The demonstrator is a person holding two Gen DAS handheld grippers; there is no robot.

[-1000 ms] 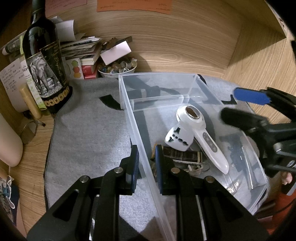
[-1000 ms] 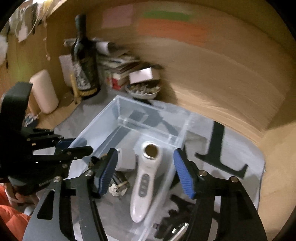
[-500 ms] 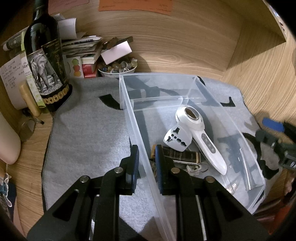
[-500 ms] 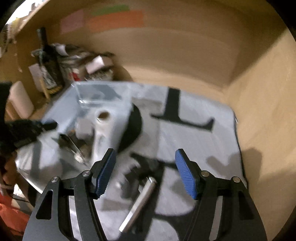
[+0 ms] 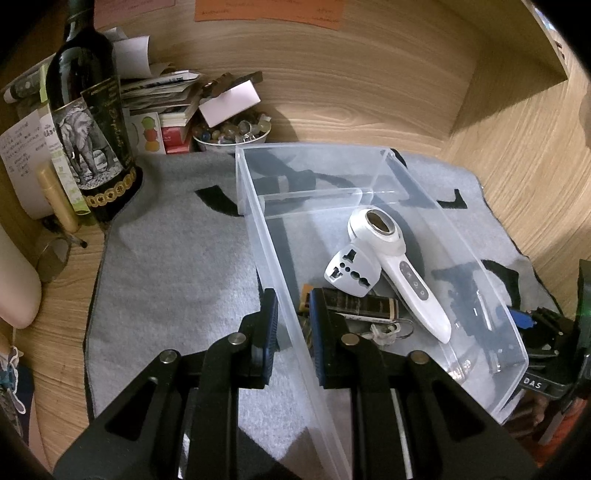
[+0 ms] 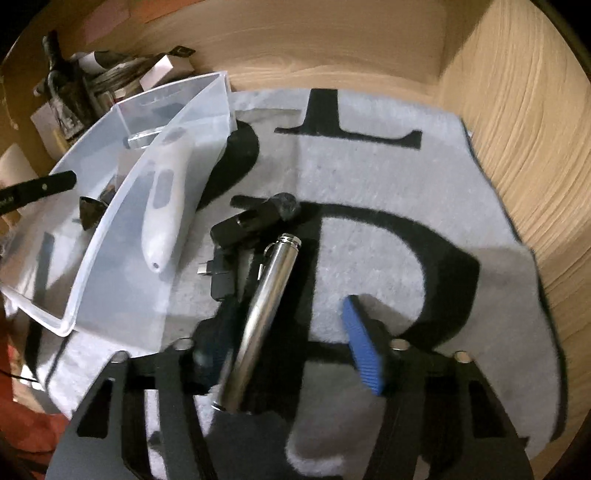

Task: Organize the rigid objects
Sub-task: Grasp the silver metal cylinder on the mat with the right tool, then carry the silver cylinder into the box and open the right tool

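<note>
Surface: fuzzy grey felt mat (image 6: 369,177), open rightward.
Left gripper (image 5: 291,325): clamped on clear bin wall (image 5: 280,295).
Right gripper (image 6: 291,350): closing around smooth steel cylinder (image 6: 258,321), contact seemingly unmade.

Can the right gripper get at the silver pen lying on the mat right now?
Probably yes. The pen lies bare on the mat outside the bin, already between the right gripper's closing jaws, nothing on top.

Bottle (image 5: 88,122) standing at ten o'clock; papers (image 5: 162,92), bead bowl (image 5: 232,134) sitting at eleven; orange note (image 5: 269,11) hanging at twelve.
</note>
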